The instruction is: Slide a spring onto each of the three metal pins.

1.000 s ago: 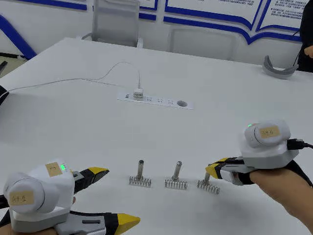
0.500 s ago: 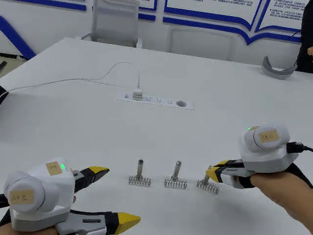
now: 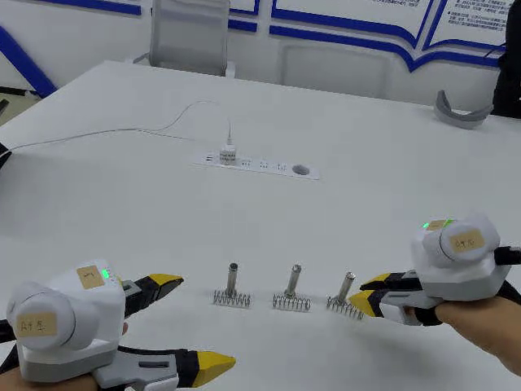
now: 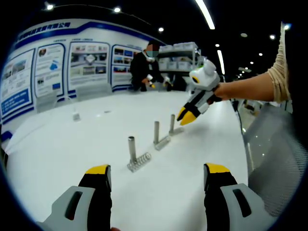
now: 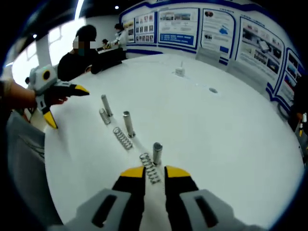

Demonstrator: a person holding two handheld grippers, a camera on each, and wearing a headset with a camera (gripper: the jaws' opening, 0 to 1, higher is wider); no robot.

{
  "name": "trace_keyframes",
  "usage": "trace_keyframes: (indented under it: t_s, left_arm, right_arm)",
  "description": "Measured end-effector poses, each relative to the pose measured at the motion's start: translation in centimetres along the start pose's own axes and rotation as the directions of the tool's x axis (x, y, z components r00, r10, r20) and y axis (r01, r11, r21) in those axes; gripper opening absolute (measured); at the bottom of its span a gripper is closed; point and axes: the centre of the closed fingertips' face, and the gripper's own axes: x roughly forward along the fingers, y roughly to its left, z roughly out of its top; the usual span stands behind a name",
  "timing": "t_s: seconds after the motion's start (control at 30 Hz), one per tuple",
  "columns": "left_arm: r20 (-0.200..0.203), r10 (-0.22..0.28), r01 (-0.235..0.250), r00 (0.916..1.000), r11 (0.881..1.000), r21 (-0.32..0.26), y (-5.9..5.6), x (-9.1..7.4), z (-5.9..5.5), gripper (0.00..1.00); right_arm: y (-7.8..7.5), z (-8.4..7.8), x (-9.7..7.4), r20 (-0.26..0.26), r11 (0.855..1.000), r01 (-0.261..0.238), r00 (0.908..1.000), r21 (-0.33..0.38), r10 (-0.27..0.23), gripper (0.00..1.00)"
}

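Lying flat beside upright pins (image 3: 293,279), three springs (image 3: 292,304), right hand-held gripper (image 3: 364,293) narrowly parted, left hand-held gripper (image 3: 199,320) wide

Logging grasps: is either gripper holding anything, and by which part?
The left gripper is open and empty. The right gripper has its jaws either side of the near end of one spring; whether they pinch it cannot be told.

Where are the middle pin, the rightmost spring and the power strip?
middle pin (image 3: 293,280), head view, on its upright shaft.
rightmost spring (image 3: 342,306), head view, on its coils.
power strip (image 3: 264,166), head view, on its flat top.
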Motion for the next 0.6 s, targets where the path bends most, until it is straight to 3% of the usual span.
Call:
trace_keyframes:
  t_s: [0.37, 0.6]
  left_arm:
    - [-0.002, -0.006, 0.006, 1.0, 1.0, 0.002, -0.2, 0.2, 0.1, 0.8]
    - [-0.002, -0.008, 0.008, 1.0, 1.0, 0.0, -0.3, 0.1, 0.1, 0.8]
  right_arm:
    - [0.7, -1.2, 0.7, -0.066, 0.992, -0.081, 0.995, -0.099, 0.075, 0.16]
    - [0.7, -1.9, 1.4, -0.127, 0.983, -0.118, 0.9869, -0.139, 0.1, 0.16]
